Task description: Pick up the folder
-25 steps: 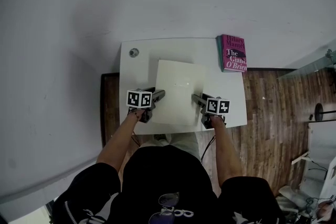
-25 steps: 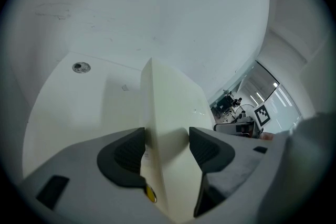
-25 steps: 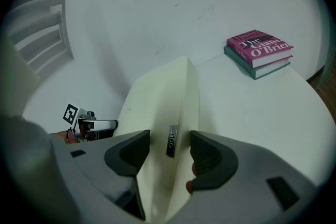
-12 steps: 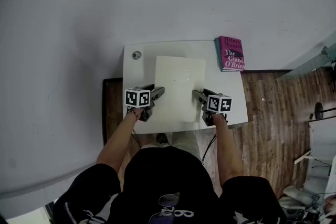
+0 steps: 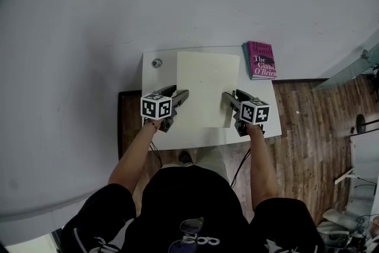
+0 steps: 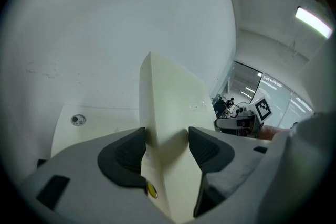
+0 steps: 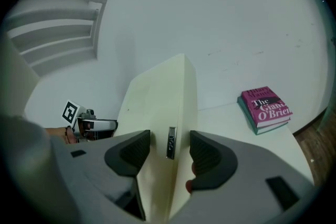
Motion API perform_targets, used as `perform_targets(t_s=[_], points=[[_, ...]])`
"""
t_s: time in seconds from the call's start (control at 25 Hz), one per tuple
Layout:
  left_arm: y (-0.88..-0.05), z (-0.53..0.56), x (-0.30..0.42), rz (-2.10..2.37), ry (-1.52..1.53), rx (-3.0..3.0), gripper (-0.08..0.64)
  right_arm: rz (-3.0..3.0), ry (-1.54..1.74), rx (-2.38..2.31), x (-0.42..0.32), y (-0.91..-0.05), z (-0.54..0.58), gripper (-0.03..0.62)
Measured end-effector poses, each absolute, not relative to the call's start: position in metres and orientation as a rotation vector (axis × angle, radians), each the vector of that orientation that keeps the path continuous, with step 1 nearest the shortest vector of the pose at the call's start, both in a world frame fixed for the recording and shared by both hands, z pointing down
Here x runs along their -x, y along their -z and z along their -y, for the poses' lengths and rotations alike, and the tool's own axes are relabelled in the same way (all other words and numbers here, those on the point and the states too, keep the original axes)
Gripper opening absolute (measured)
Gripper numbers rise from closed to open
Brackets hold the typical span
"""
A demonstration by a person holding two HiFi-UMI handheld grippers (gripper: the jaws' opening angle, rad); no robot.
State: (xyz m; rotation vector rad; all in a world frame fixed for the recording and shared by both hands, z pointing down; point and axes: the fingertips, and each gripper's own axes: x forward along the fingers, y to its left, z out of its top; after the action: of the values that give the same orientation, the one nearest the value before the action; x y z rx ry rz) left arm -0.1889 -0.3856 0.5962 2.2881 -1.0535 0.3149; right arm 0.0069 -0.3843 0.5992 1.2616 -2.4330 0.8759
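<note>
Left tongs (image 5: 179, 98) and right tongs (image 5: 227, 101) are each clamped tight on a side edge of the cream folder (image 5: 204, 83). It's held up between them over the white table (image 5: 151, 83). A pink book (image 5: 261, 60) lies at the table's far right corner.

White table (image 5: 264, 95) stands against the wall, with wood floor (image 5: 308, 127) off to its right. Pink book (image 5: 261, 60) lies flat at the far right corner; far left, a small round thing (image 5: 156, 63), perhaps a cable port.
</note>
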Motion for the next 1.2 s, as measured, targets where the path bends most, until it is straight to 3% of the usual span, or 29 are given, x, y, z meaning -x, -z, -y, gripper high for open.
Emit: perform_targets(t_s=[0.56,1.2], points=[[-0.536,0.391,0.191,1.157,-0.389,-2.584,0.255,2.520,-0.506,-1.367,-0.006,-0.537,0.384,0.227],[-0.519,0.392,0.179,1.223,-0.395,-2.692,0.238,2.522,-0.361,-1.431,-0.019,-0.517,0.383,0.216]])
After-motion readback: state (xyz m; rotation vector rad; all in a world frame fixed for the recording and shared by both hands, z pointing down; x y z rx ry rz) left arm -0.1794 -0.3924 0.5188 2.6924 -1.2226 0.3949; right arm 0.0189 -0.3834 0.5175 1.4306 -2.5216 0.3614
